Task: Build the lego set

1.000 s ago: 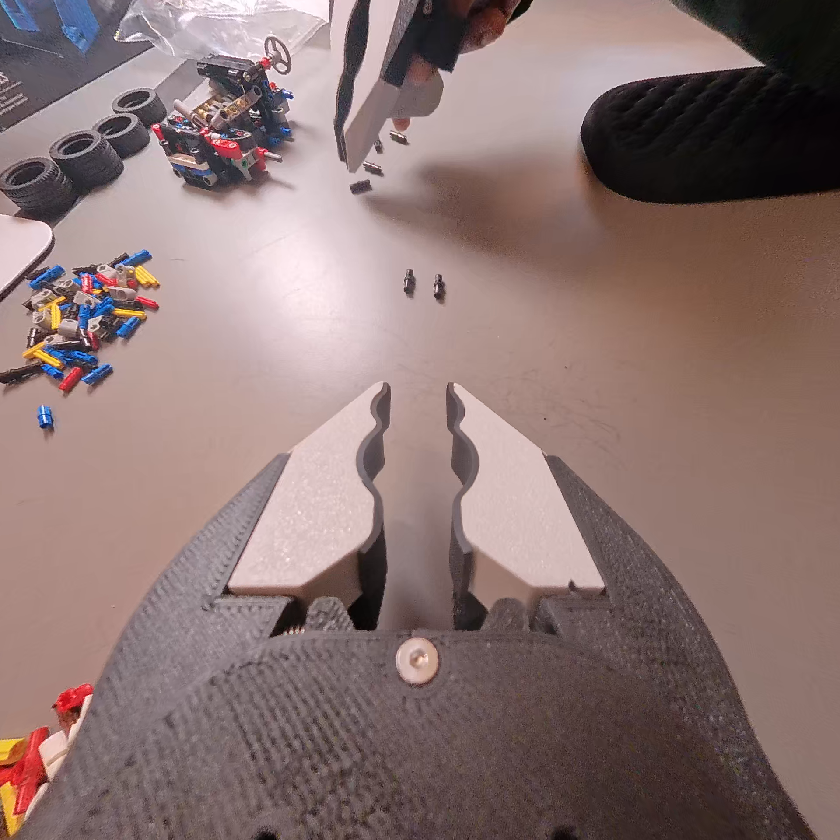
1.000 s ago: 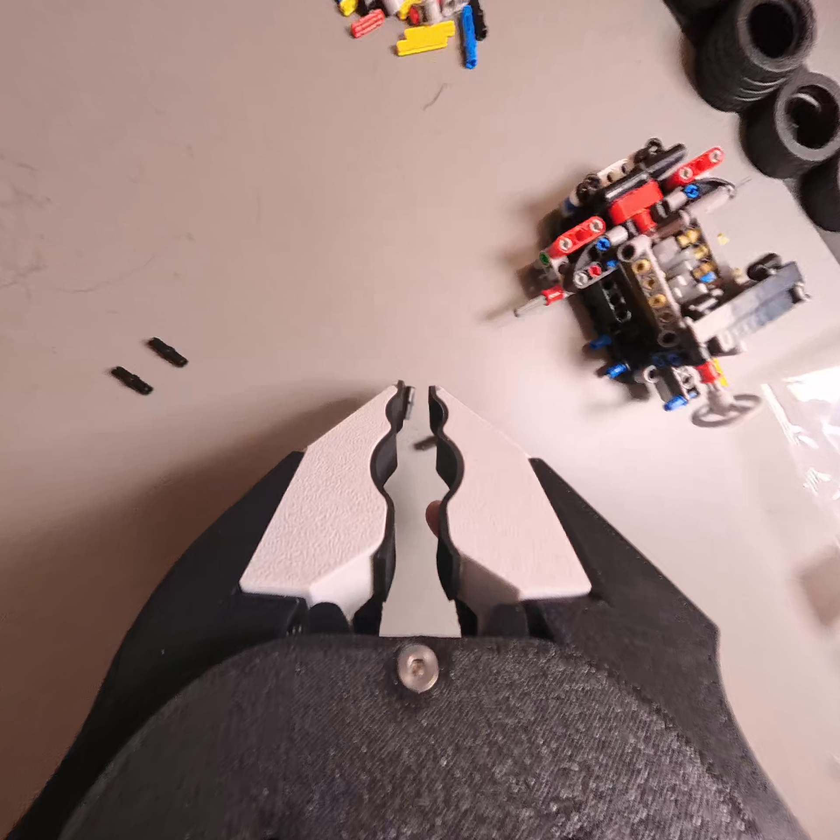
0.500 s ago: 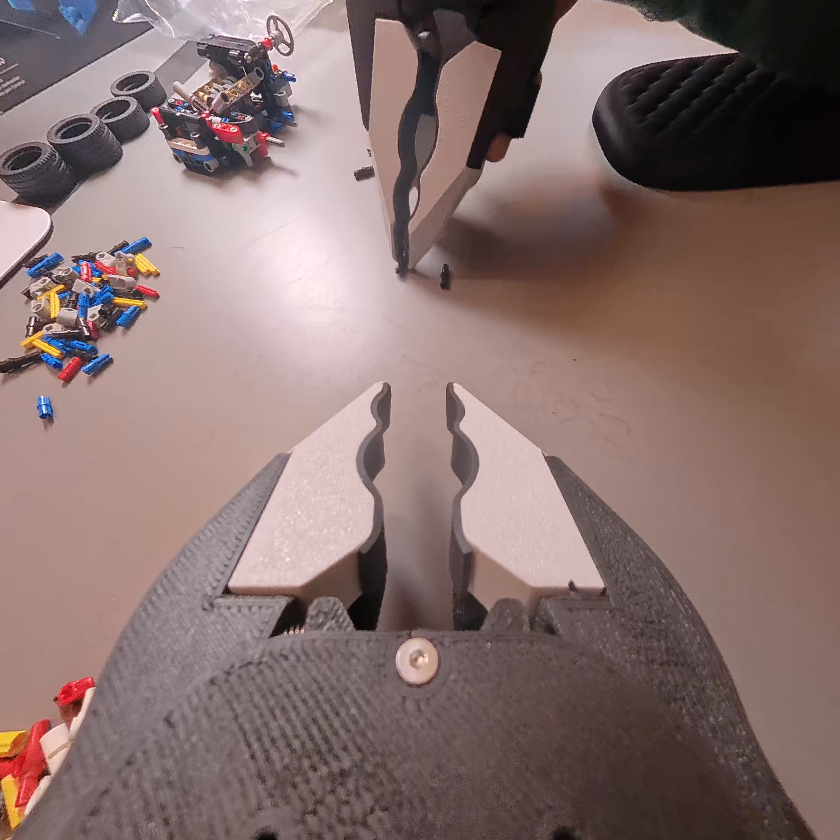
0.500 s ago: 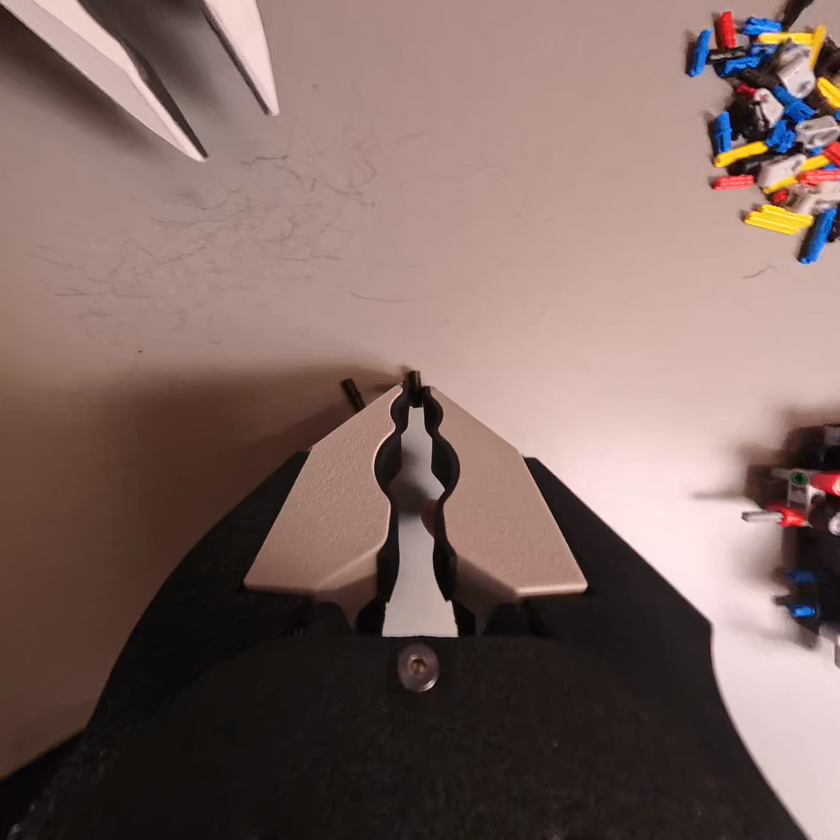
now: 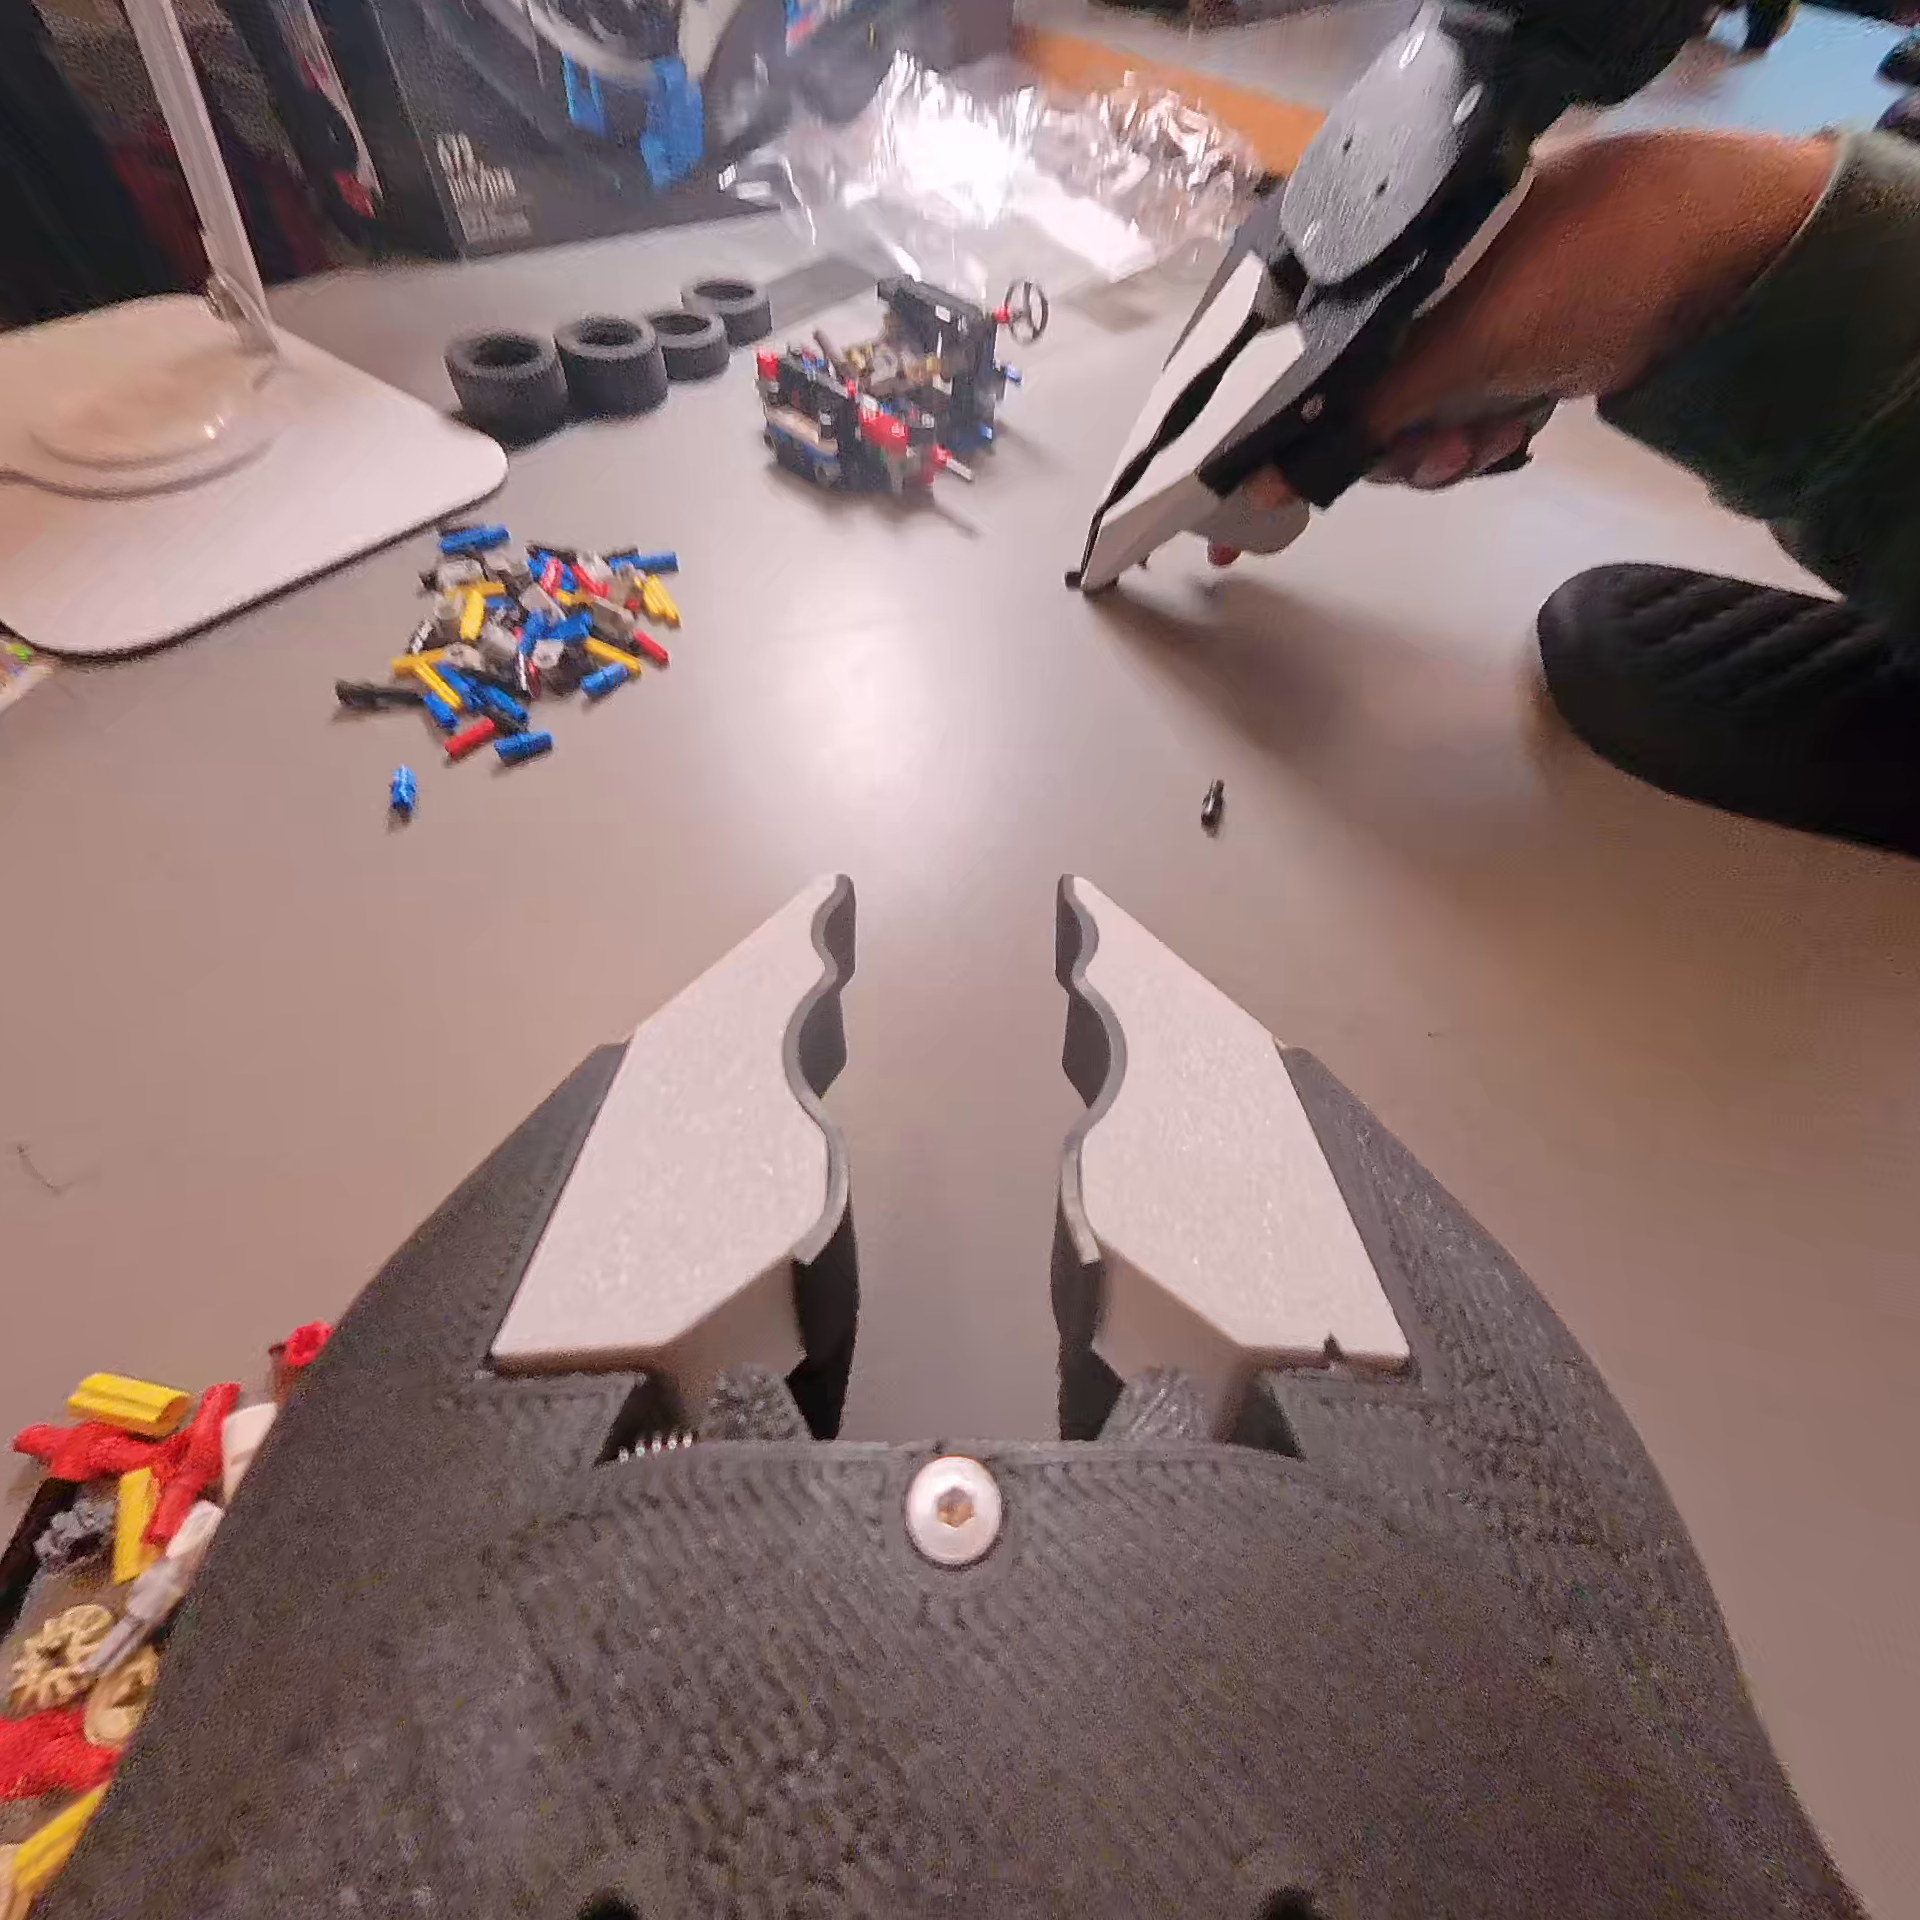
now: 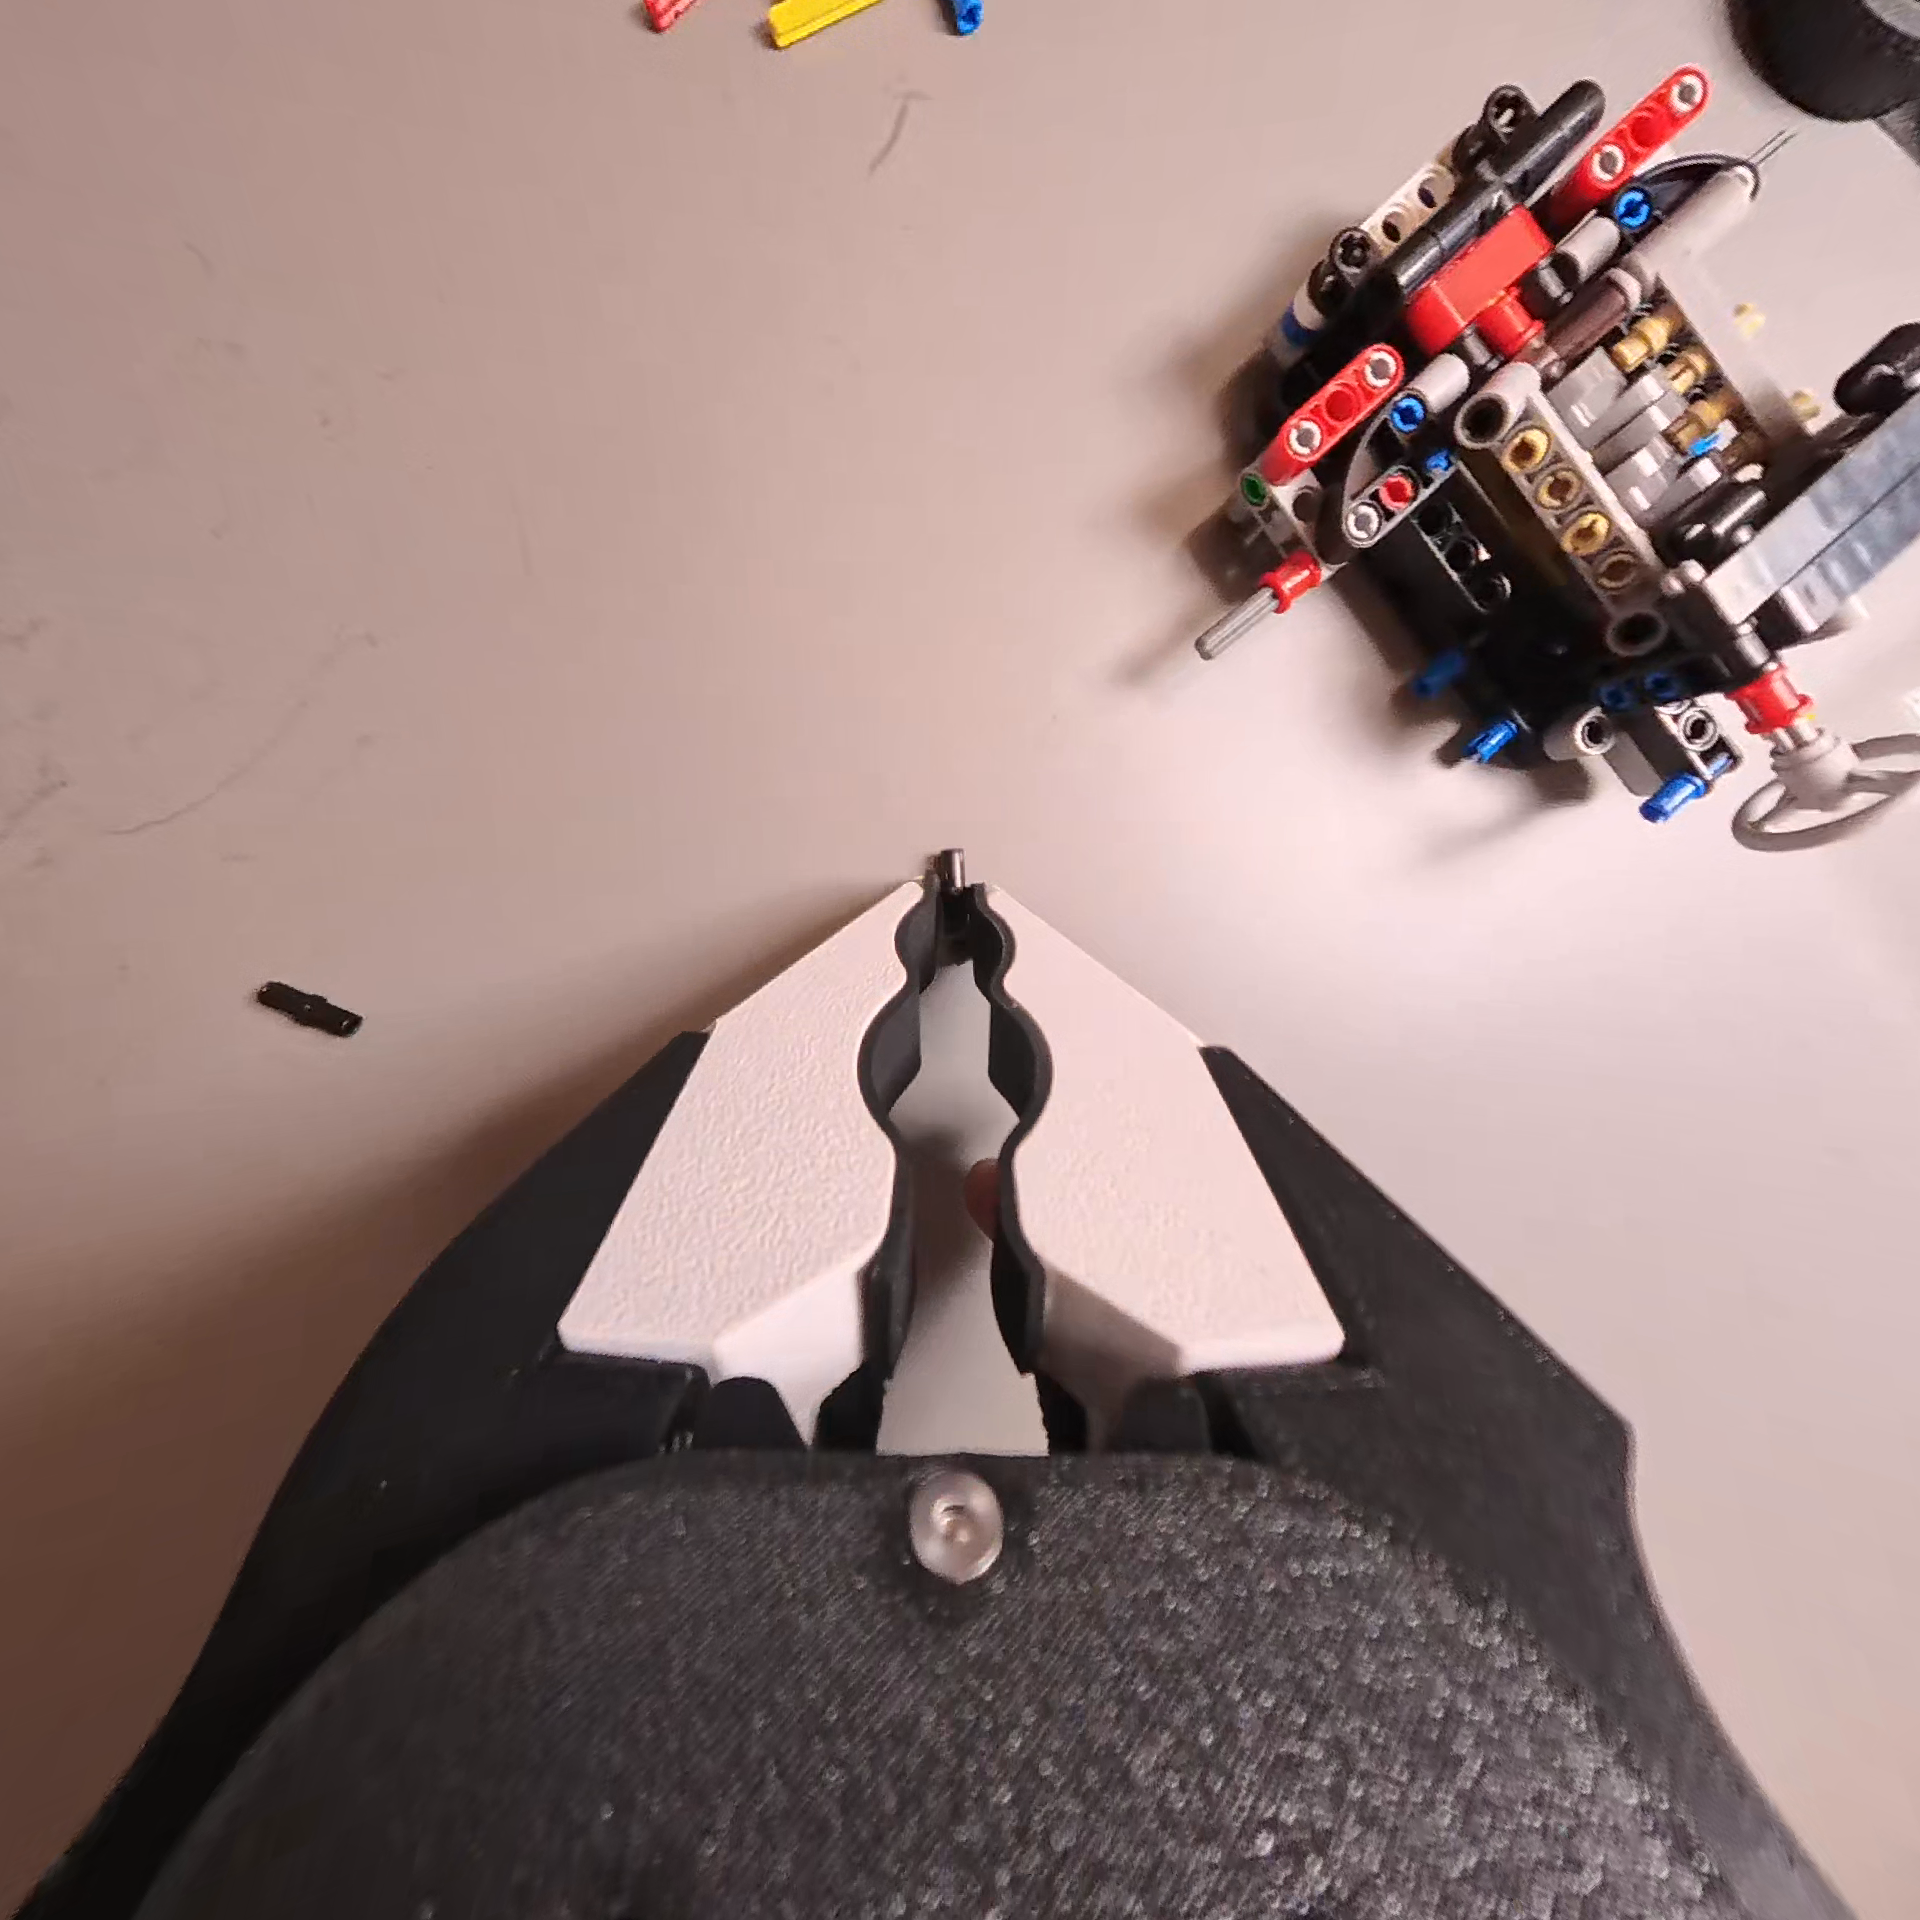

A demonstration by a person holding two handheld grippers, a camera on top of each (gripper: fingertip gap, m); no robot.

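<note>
On a grey-brown table (image 5: 935,665), the half-built lego model (image 6: 1558,457) serves as the fixed mark: a dense block of black, grey, red and blue beams, with gold-coloured holes along one beam, a grey axle jutting from one side and a small grey steering wheel (image 6: 1829,800) at one end. Four black tyres (image 5: 613,358) stand in a row just beside the model, and one loose pile of blue, yellow, red and grey pieces (image 5: 530,634) lies near it, with a single blue pin (image 5: 402,787) apart from the pile. Near the model, the right gripper (image 6: 954,896) is pressed together on one small black pin (image 6: 951,868), whose tip pokes out past the fingertips. A second black pin (image 6: 310,1009) lies on the table farther from the model. Well apart from the model, the left gripper (image 5: 956,914) hovers with its jaws spread and nothing between them. Crumpled clear plastic (image 5: 966,177) and a dark box (image 5: 582,114) sit behind the model.
</note>
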